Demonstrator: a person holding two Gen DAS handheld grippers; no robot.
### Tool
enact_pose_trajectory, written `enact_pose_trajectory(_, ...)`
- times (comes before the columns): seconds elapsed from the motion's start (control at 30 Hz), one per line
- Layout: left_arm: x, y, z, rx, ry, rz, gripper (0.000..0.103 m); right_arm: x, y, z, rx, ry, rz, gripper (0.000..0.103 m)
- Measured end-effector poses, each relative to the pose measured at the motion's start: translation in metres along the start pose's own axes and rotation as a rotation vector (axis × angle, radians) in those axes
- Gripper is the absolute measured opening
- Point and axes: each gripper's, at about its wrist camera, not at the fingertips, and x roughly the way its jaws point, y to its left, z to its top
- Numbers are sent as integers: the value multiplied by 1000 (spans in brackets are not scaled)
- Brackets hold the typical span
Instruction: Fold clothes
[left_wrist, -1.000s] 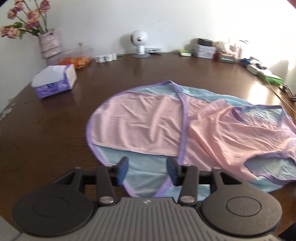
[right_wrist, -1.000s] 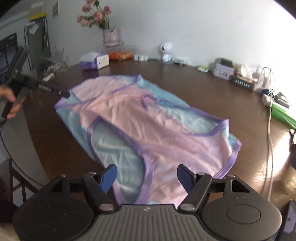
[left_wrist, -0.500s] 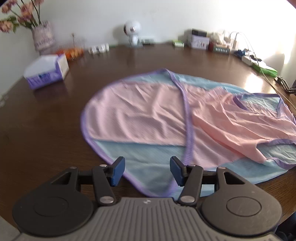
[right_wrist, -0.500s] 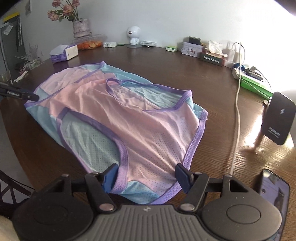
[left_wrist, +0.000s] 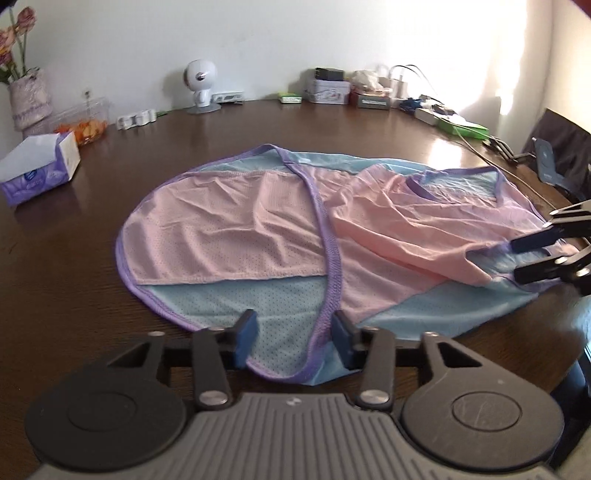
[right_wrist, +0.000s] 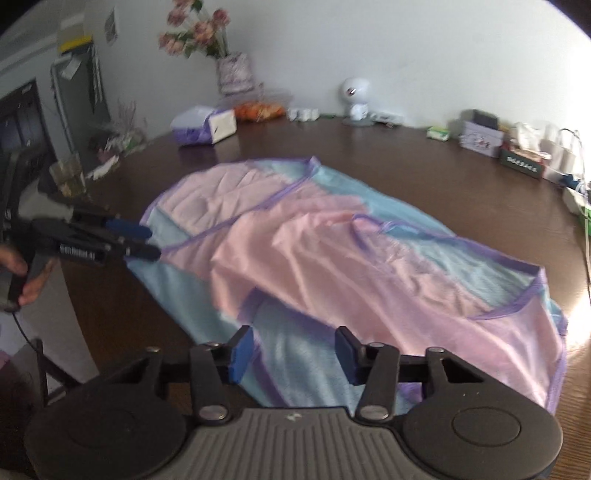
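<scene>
Your garment (left_wrist: 280, 236) lies spread on the surface (left_wrist: 66, 266), its near hem between your left gripper (left_wrist: 293, 339) fingers, your right gripper (right_wrist: 293, 356) at its other end, with the tissue box (left_wrist: 38, 168) far left and the vase (left_wrist: 27, 98) behind it.

Black left gripper (left_wrist: 293, 341) and right gripper (right_wrist: 294, 354), blue pads, silver screws.

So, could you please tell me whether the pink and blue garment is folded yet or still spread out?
Mostly spread out: the garment lies flat across the table, with only its pink layer rumpled over the blue; no neat fold shows.
</scene>
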Motion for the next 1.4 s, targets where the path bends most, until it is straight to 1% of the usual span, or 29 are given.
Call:
enact_pose_trajectory(0.03,0,0,-1,-2,2,0,34,2,1,-2,3,0,-22,25)
enact_pose_trajectory(0.07,-1,-2,-1,-1,10,3,34,1,-1,-3,13,-7,-37,24)
enact_pose_trajectory(0.13,-6,-4,-3,-3,29,3,33,-3,-7,-6,11,5,-67,13)
enact_pose_trajectory(0.2,-11,-7,-4,-20,46,-22,33,-7,-14,-9,8,23,-97,13)
enact_pose_trajectory(0.27,-15,-9,-5,-21,64,-75,34,-13,-24,-10,20,45,-114,13)
enact_pose_trajectory(0.37,-17,-10,-2,-22,86,-138,32,-20,-36,-8,34,89,-152,14)
enact_pose_trajectory(0.4,-19,-7,1,-22,73,-139,32,-22,-39,-5,39,98,-168,16)
enact_pose_trajectory(0.43,-20,-4,3,-20,51,-143,33,-25,-41,-1,42,83,-174,19)
enact_pose_trajectory(0.5,-17,5,7,-19,35,-155,38,-28,-44,13,71,9,-148,20)
enact_pose_trajectory(0.57,-13,8,9,4,42,-161,38,-20,-45,29,83,-55,-133,27)
enact_pose_trajectory(0.6,-13,8,8,25,39,-170,38,-9,-45,36,76,-64,-134,31)
enact_pose_trajectory(0.67,-14,7,6,69,30,-189,39,16,-48,47,75,-37,-144,31)
enact_pose_trajectory(0.73,-14,7,2,99,26,-205,46,32,-56,53,95,-14,-130,28)
enact_pose_trajectory(0.77,-14,8,-1,104,27,-211,46,36,-59,54,105,-6,-126,23)
enact_pose_trajectory(0.8,-12,8,-4,99,40,-208,46,39,-61,54,114,1,-126,11)
enact_pose_trajectory(0.83,-11,11,-7,91,36,-203,46,41,-62,54,123,9,-126,6)
enact_pose_trajectory(0.9,-11,14,-8,79,31,-213,46,42,-63,53,122,10,-132,2)
enact_pose_trajectory(0.93,-10,15,-8,73,30,-218,46,42,-64,53,125,10,-151,2)
enact_pose_trajectory(1.0,-9,19,-5,63,41,-233,46,43,-67,55,130,8,-222,2)
enact_pose_trajectory(1.03,-8,21,-3,58,48,-240,46,39,-67,55,131,-4,-235,2)
enact_pose_trajectory(1.1,-11,23,-1,90,42,-260,46,25,-61,52,128,-45,-204,3)
enact_pose_trajectory(1.13,-13,24,-1,107,38,-271,47,18,-59,50,127,-66,-189,7)
enact_pose_trajectory(1.17,-14,26,-1,124,35,-283,48,9,-53,47,117,-89,-144,9)
enact_pose_trajectory(1.2,-15,27,-1,138,34,-298,50,0,-44,40,94,-100,-74,12)
enact_pose_trajectory(1.23,-15,29,-1,146,35,-310,53,-8,-36,32,69,-98,-6,19)
enact_pose_trajectory(1.27,-14,29,-2,153,39,-327,53,-15,-28,23,43,-96,62,25)
enact_pose_trajectory(1.3,-13,30,-3,159,42,-344,53,-19,-21,15,21,-88,105,34)
enact_pose_trajectory(1.33,-11,30,-3,164,46,-362,53,-21,-14,8,3,-74,126,38)
enact_pose_trajectory(1.4,-7,26,-4,191,43,-358,52,-21,-10,1,5,-62,117,37)
